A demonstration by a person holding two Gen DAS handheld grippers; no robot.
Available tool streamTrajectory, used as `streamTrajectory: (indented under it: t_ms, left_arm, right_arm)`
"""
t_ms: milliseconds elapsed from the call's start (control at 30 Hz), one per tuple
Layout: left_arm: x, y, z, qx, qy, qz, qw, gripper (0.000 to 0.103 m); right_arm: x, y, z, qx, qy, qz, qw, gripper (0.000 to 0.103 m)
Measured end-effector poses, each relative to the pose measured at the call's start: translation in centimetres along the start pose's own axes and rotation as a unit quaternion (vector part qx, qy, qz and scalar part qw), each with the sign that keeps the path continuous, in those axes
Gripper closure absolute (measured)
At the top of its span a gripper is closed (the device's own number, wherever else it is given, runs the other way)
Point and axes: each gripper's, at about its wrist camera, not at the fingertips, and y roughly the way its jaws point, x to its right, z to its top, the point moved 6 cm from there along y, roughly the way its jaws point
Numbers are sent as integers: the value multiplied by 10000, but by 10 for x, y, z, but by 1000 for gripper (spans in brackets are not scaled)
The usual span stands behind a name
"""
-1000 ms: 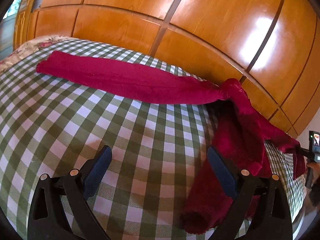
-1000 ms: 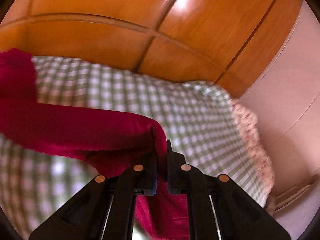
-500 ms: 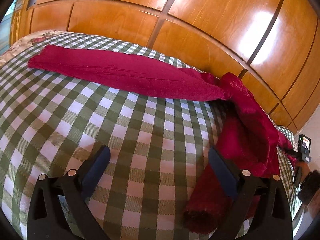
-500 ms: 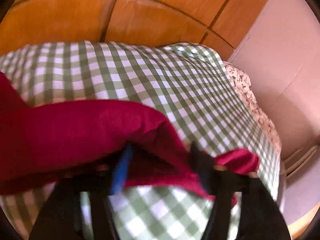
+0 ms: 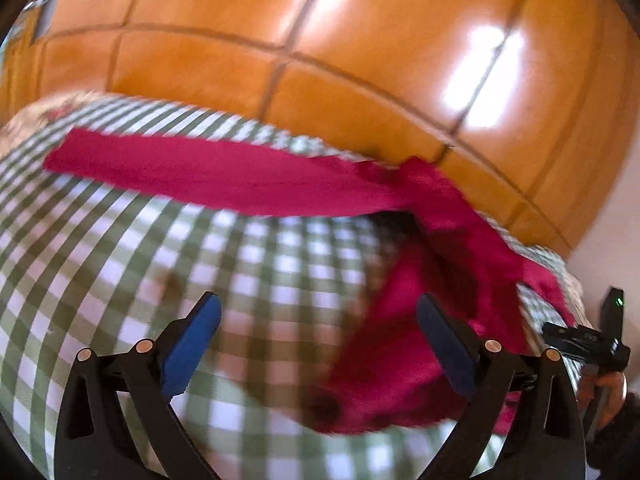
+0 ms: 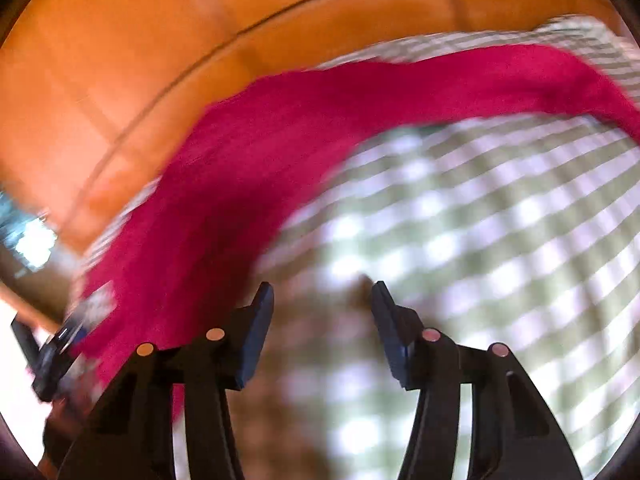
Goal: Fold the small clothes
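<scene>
A long red garment [image 5: 224,176] lies across the green-checked bedcover [image 5: 100,260]. One leg stretches flat to the left, and the other is bunched in a heap [image 5: 400,352] by my left gripper's right finger. My left gripper [image 5: 318,304] hovers open over bare checks, with nothing between its blue pads. In the right wrist view the garment [image 6: 280,140] sweeps from upper right to lower left, blurred. My right gripper [image 6: 322,288] is over the bedcover [image 6: 500,220] with its jaws closing and nothing between them. The cloth passes just left of its left finger.
Glossy wooden panelled doors [image 5: 360,40] rise right behind the bed. A person's hand [image 5: 604,388] grips a black handle at the bed's right edge. A pale wall [image 5: 608,208] stands at the far right. Both views are motion-blurred.
My right gripper let go of the red cloth it was pinching, opened and swung round, so it now faces the garment from the side. The released end dropped onto the heap. My left gripper shifted slightly.
</scene>
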Motion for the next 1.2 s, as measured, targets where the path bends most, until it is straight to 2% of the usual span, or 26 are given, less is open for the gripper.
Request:
streamTrajectory:
  t_ms: [67, 100, 167, 233, 367, 400, 433, 467, 500, 533, 567, 600, 667, 800, 967, 1067, 1200]
  left_arm:
    - [15, -7, -2, -1, 363, -102, 9993, 6]
    - [23, -8, -3, -40, 537, -129, 9985, 6]
    - [35, -8, -5, -187, 788, -300, 9963, 10]
    - [42, -3, -7, -384, 918, -403, 9942, 20]
    - [48, 20, -18, -956, 1377, -175, 9857, 30]
    - [47, 26, -20, -1049, 1373, -110, 9849, 31]
    - [44, 32, -22, -1180, 1322, -56, 9842, 34]
    - [41, 40, -27, -1356, 1220, -37, 9832, 41]
    - [38, 44, -31, -1458, 1139, -26, 9827, 51]
    - [36, 45, -32, -1471, 1064, -12, 9834, 53]
    - [35, 42, -32, -1451, 1021, -42, 9841, 60]
    - [36, 39, -32, -1461, 964, -110, 9845, 73]
    - [38, 32, -32, -1497, 847, -192, 9849, 82]
    - [46, 13, -32, -1591, 702, -510, 9834, 88]
    - [58, -5, -43, -1702, 153, -1113, 9790, 88]
    - [65, -18, -54, -1751, -293, -1513, 9724, 88]
    - [74, -25, -67, -1829, -688, -1841, 9633, 88]
  right_arm:
    - [-22, 8, -18, -303, 95, 520, 9981, 53]
    - [-30, 12, -24, -421, 134, 648, 9969, 53]
    - [-43, 19, -36, -567, 151, 795, 9951, 53]
    - [-55, 23, -42, -571, 90, 834, 9948, 53]
    - [-78, 37, -50, -838, 329, 1328, 9870, 60]
    - [-83, 42, -52, -907, 358, 1359, 9859, 66]
    - [-81, 44, -51, -939, 360, 1362, 9856, 71]
    - [-84, 46, -52, -958, 341, 1356, 9855, 82]
    - [-84, 48, -53, -1001, 324, 1374, 9849, 88]
    - [-88, 53, -54, -1044, 354, 1380, 9843, 92]
    - [-90, 53, -53, -1030, 408, 1412, 9838, 93]
    - [-90, 51, -52, -1019, 461, 1480, 9827, 93]
    - [-84, 41, -44, -945, 558, 1635, 9804, 94]
    - [-71, 12, -30, -692, 558, 1744, 9807, 95]
    - [-42, -30, -12, -371, 678, 1757, 9814, 95]
    - [-24, -52, -6, -198, 862, 1741, 9808, 95]
    - [1, -79, -7, -67, 1049, 1641, 9808, 95]
